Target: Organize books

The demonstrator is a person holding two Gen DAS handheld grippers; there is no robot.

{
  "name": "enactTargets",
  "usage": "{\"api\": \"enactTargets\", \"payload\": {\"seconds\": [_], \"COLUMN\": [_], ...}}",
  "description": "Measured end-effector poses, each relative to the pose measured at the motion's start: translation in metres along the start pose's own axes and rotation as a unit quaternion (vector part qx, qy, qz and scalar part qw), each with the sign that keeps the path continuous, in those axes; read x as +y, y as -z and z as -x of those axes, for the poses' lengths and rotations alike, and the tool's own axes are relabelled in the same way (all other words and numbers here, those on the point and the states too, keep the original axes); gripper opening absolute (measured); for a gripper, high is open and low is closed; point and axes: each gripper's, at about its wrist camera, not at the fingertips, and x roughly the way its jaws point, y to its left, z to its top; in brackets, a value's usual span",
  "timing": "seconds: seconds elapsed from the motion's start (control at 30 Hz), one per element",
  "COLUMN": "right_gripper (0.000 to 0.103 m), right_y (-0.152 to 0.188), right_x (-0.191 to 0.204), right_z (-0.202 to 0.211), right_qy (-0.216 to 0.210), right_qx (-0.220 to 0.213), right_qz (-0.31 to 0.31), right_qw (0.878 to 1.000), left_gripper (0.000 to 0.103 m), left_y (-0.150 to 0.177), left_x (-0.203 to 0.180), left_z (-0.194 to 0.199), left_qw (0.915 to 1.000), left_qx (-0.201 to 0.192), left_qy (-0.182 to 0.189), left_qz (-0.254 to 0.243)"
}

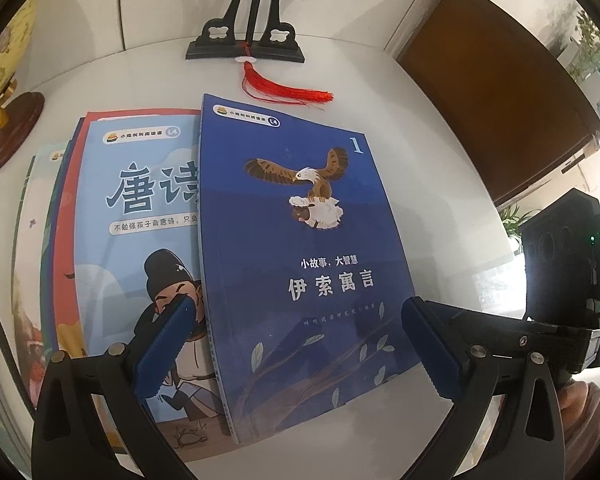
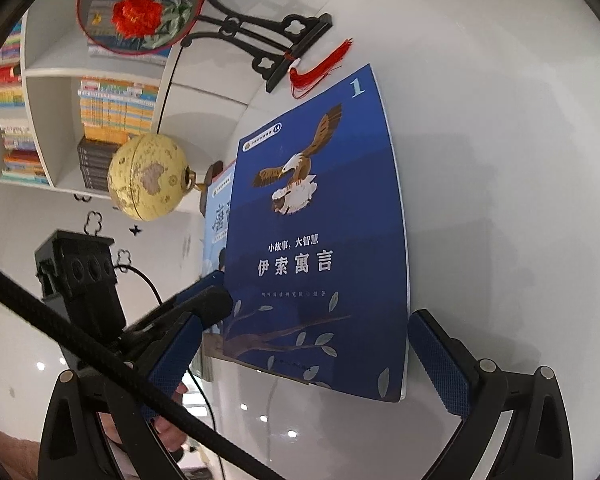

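On the white surface (image 1: 440, 128), a thin blue book (image 1: 300, 248) overlaps a pile (image 1: 112, 220). Both grippers, left (image 1: 296, 348) and right (image 2: 312, 364), hold jaws open, empty. Likely light, floppy; grip its free edge.

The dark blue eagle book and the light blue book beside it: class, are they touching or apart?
Touching. In the left wrist view the dark blue eagle book overlaps the light blue book, its left edge lying on that cover.

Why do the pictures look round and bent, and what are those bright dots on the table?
Left wrist view: the fisheye lens curves the white table edge, corners go black. Right wrist view: same bending; the dots are lamp reflections on the glossy table near the dark blue book.
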Motion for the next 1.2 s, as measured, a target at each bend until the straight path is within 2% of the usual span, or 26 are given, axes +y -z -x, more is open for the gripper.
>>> {"api": "enactTargets", "payload": {"seconds": [0.47,0.67,1.2], "right_gripper": [0.103,0.103,0.103], "right_y": [-0.0064,-0.0047,-0.0027], "right_x": [-0.0047,-0.0045,-0.0013], "right_z": [-0.0004,0.0004,-0.0002], "right_qy": [-0.010,-0.007,-0.001], "right_qx": [0.018,0.008,0.006], "right_qz": [-0.020,-0.023,0.005], "right_qw": [1.000,1.000,1.000], "left_gripper": [0.102,0.102,0.102], "left_y": [-0.0003,-0.0004,-0.0003], "left_x": [0.0025,0.0024,0.0030], "left_z": [-0.0001,-0.0001,-0.0011], "left_qw": [1.0000,0.9999,1.0000], "left_qx": [0.003,0.004,0.005], "left_qy": [0.002,0.003,0.002], "left_qz": [0.008,0.009,0.008]}}
